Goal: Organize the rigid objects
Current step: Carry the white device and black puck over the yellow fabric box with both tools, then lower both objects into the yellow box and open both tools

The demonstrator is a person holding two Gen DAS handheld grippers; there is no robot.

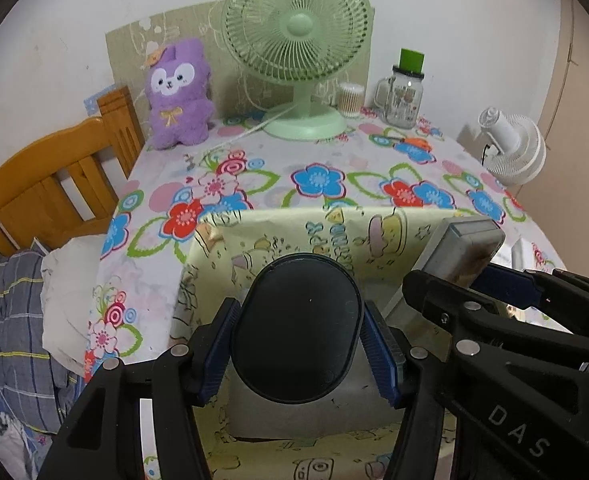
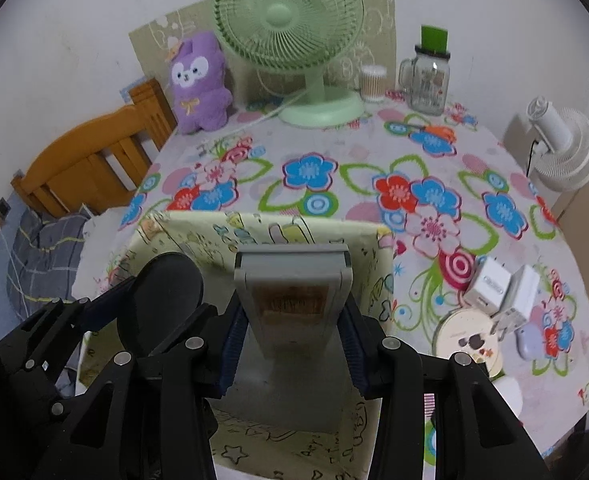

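Note:
A dark oval case (image 1: 298,332) sits between the blue pads of my left gripper (image 1: 298,314), which is shut on its sides. My right gripper (image 2: 292,312) is shut on a grey rectangular case (image 2: 292,280) with a brownish window. Both grippers point down over an open yellow cartoon-print storage box (image 2: 254,220) at the table's near edge, side by side and close together. The left wrist view shows the grey case (image 1: 460,248) at the right, above the box rim (image 1: 334,216). In the right wrist view the oval case (image 2: 162,292) is at the left. The box floor under the cases looks grey.
On the floral tablecloth (image 2: 334,200) stand a green desk fan (image 2: 290,32), a purple plush (image 2: 198,80), a glass jar mug (image 2: 426,80) and a cotton-swab tub (image 2: 372,82). White chargers (image 2: 502,288), a round tin (image 2: 468,340) and a small white fan (image 2: 562,148) are right. A wooden bed frame (image 1: 46,184) is left.

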